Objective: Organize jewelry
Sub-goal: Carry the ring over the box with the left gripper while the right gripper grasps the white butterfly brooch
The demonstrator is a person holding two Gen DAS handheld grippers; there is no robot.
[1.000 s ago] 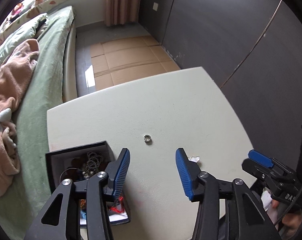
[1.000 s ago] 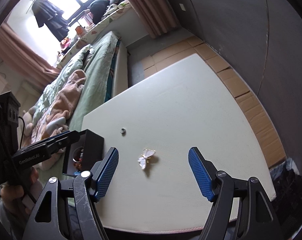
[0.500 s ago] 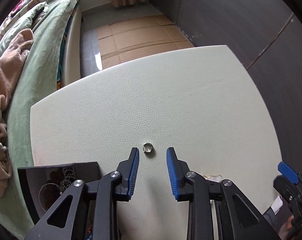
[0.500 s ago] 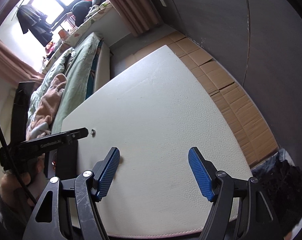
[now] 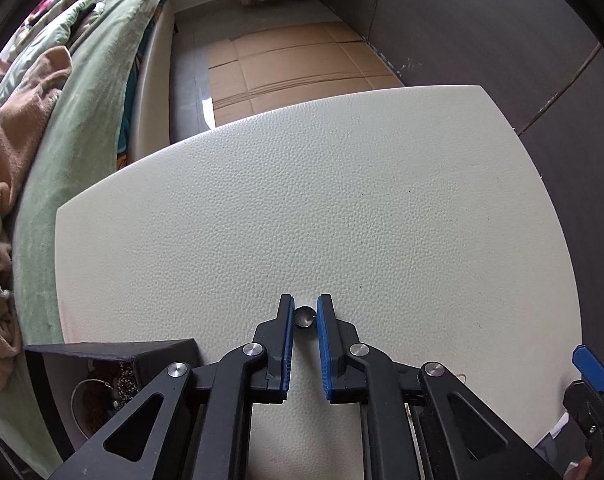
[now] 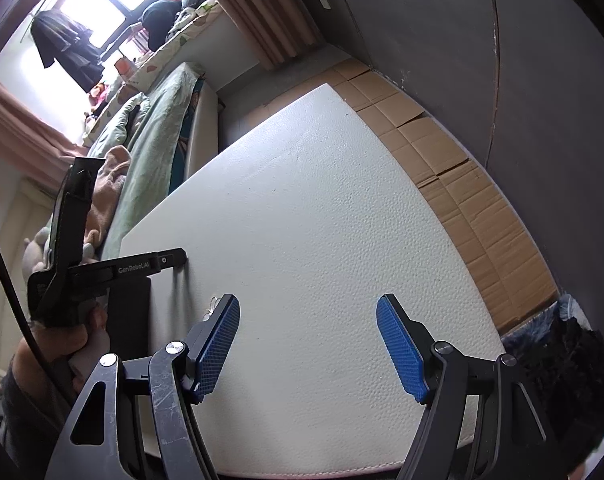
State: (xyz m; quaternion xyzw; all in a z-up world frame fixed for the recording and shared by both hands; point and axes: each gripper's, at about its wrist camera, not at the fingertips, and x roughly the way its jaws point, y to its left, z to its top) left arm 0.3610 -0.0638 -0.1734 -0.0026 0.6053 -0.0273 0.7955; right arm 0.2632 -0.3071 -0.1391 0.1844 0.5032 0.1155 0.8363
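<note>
Ring [image 5: 304, 317] pinched mid-table [image 5: 341, 200] — edges far off.

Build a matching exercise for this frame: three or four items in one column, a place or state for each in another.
Items:
1. small silver ring
2. black jewelry box
3. right tool
4. brown cardboard sheets

Places or states:
A. flat on the floor beyond the table
B. open, nothing between its pads
C. between the left tool's blue pads
D. at the table's near left edge

Pairs: 1-C, 2-D, 3-B, 4-A
</note>
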